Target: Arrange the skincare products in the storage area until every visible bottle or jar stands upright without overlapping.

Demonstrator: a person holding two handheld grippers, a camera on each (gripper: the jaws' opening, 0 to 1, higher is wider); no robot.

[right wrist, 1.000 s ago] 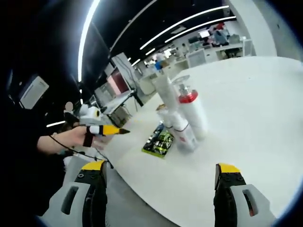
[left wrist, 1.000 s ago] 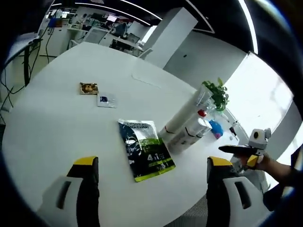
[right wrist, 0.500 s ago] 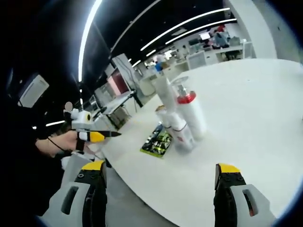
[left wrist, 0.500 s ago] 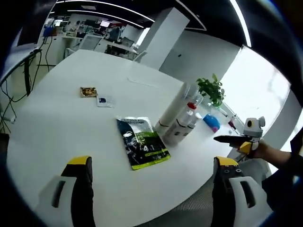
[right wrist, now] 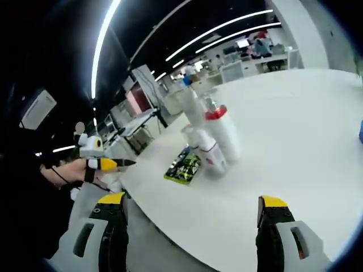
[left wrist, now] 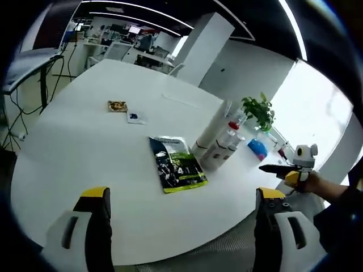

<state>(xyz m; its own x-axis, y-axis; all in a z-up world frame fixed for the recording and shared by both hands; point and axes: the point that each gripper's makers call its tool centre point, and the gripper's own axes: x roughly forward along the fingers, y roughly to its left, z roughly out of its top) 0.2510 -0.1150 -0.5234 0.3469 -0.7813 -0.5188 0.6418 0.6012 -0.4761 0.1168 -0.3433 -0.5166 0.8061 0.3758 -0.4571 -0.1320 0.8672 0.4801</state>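
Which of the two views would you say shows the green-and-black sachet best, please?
The left gripper view: the sachet lies flat on the white table, its whole printed face visible. In the right gripper view it is a small foreshortened strip beside the bottles.

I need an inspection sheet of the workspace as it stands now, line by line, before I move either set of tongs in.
Surface: large round white table, bare over most of its top.
Job's things: cluster of white bottles and tubes lying on their sides, touching; one has a red cap.
Clutter: flat green-and-black sachet beside the cluster; small brown packet and small white-and-blue packet farther off; blue object and green potted plant near the far edge.
Grippers: left tongs open, empty, short of the table; right tongs open, empty.
Cables: dark cables hanging by a desk left of the table.
Surroundings: open office with desks, white column, ceiling light strips.
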